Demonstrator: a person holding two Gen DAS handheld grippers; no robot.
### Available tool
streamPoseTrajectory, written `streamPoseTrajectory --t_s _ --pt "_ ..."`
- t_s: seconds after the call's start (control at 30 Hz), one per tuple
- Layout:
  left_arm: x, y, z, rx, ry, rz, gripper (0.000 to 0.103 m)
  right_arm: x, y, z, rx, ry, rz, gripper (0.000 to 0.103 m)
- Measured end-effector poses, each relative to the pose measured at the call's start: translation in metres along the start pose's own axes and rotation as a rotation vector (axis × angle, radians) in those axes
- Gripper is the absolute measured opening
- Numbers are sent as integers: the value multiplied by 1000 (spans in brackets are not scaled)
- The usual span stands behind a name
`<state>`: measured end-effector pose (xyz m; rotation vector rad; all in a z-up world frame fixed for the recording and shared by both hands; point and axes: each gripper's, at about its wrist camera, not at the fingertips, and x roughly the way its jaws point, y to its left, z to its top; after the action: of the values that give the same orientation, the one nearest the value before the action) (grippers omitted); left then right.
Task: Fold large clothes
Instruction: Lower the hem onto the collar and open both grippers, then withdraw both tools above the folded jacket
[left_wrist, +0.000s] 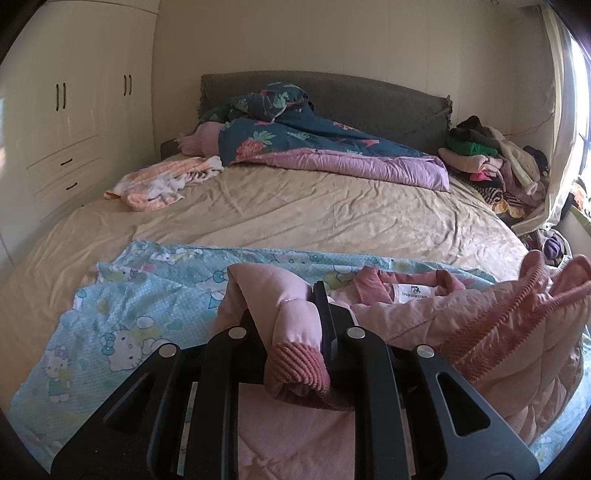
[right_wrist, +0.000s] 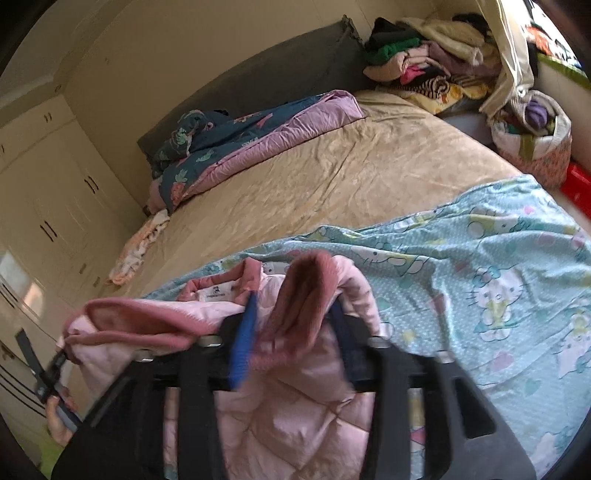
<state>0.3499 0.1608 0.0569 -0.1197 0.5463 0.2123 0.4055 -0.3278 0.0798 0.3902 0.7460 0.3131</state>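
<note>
Left gripper (left_wrist: 295, 321) pinches pink jacket (left_wrist: 461, 325) cuff (sleeve to fold inward); right gripper (right_wrist: 295, 332) spread, other cuff loose between.

- Your jacket (left_wrist: 461, 325) is pale pink, quilted, with darker pink ribbed cuffs.
- Your blanket (left_wrist: 122, 306) is light blue with cartoon cats.
- Your bed sheet (left_wrist: 295, 210) is tan.

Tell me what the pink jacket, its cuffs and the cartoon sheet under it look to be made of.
Pink jacket: smooth, slightly shiny padded shell, likely polyester or nylon; diamond quilting shows.
Cuffs: darker pink ribbed knit; the ridges are plain.
Cartoon sheet: thin matte printed weave, probably cotton or a blend; it wrinkles softly.
</note>
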Motion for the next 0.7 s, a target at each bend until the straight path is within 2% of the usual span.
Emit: streamPoseTrajectory --t_s 0.03,0.07,0.23,0.4,0.5,0.57,0.6,0.63,0.67,0.7 --pt "2 -1 0 1 2 0 12 0 0 1 -9 -14 -38 63" --pt "4 -1 -1 1 4 -1 12 -1 0 1 -25 -25 -56 63" --pt "15 -7 -3 5 18 -13 14 5 12 -10 -112 -22 -92 67" --pt "24 -10 -6 3 26 -4 15 26 28 -46 -233 34 -104 72" --pt "26 -8 -6 -14 28 -9 17 46 34 -71 -278 105 -90 74" --pt "24 -8 -6 -25 26 -25 25 59 36 -84 -300 140 -107 75" --pt "22 -8 -6 -28 24 -36 33 64 36 -89 -307 152 -115 76" --pt "20 -9 -5 -33 21 -55 52 69 36 -95 -310 160 -120 77" --pt "17 -9 -5 -38 17 -72 62 71 36 -97 -309 160 -122 78" --pt "15 -10 -5 -35 9 -71 76 71 36 -99 -308 157 -123 78"
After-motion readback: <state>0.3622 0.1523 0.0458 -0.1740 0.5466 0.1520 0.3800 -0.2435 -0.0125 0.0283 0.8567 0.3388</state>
